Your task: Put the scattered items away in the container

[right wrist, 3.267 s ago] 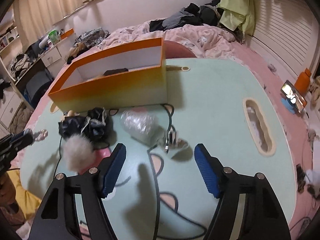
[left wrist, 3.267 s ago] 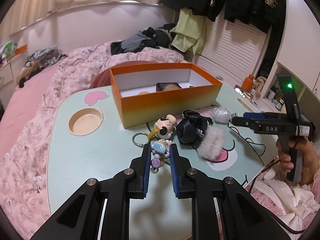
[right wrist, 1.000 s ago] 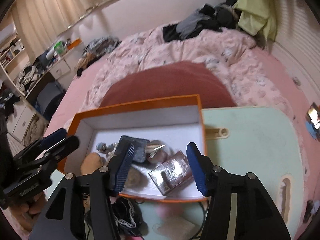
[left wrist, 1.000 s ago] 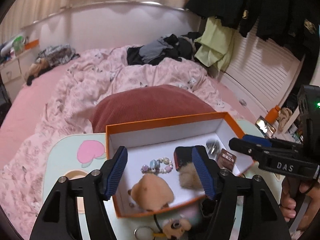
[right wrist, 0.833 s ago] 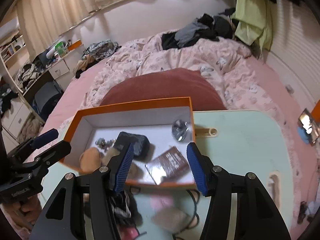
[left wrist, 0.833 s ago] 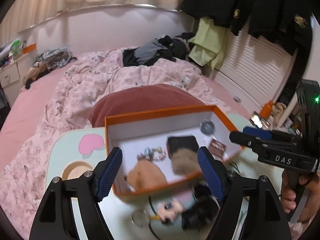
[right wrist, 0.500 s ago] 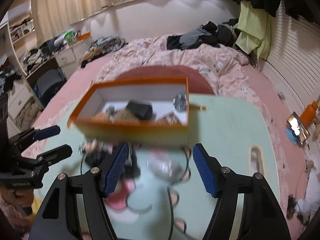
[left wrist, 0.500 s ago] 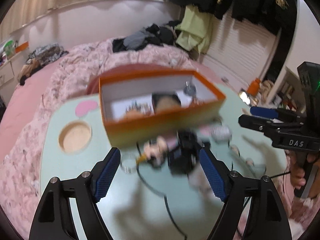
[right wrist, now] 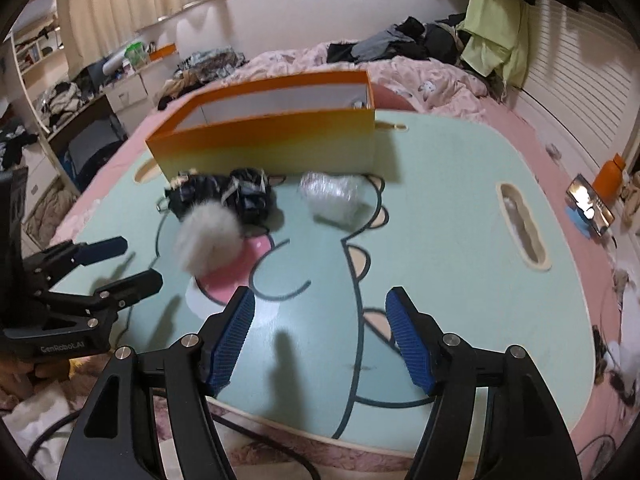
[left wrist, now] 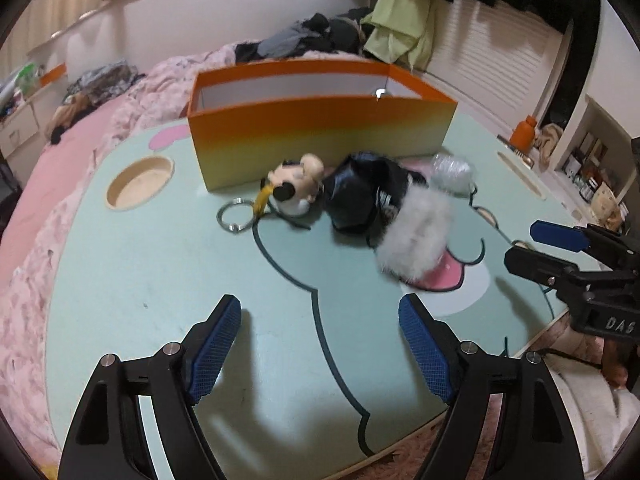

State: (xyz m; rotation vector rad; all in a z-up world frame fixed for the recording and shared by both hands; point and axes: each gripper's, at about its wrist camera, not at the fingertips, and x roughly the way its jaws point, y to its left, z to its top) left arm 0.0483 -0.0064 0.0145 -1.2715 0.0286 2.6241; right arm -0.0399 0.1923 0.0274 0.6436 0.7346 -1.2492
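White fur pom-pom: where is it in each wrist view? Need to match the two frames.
Left wrist: white fur pom-pom lies right of centre, just right of the black pouch, on the table's pink mouth print.
Right wrist: pom-pom lies left of centre, in front of the same black pouch.
Shared landmark: the orange box behind it in both.

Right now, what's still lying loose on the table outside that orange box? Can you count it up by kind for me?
Cartoon figure keychain: 1
Black bundle with strings: 1
White fluffy pom-pom: 1
Clear crinkly plastic packet: 1
Total: 4 things outside the orange box, as far as these views show.
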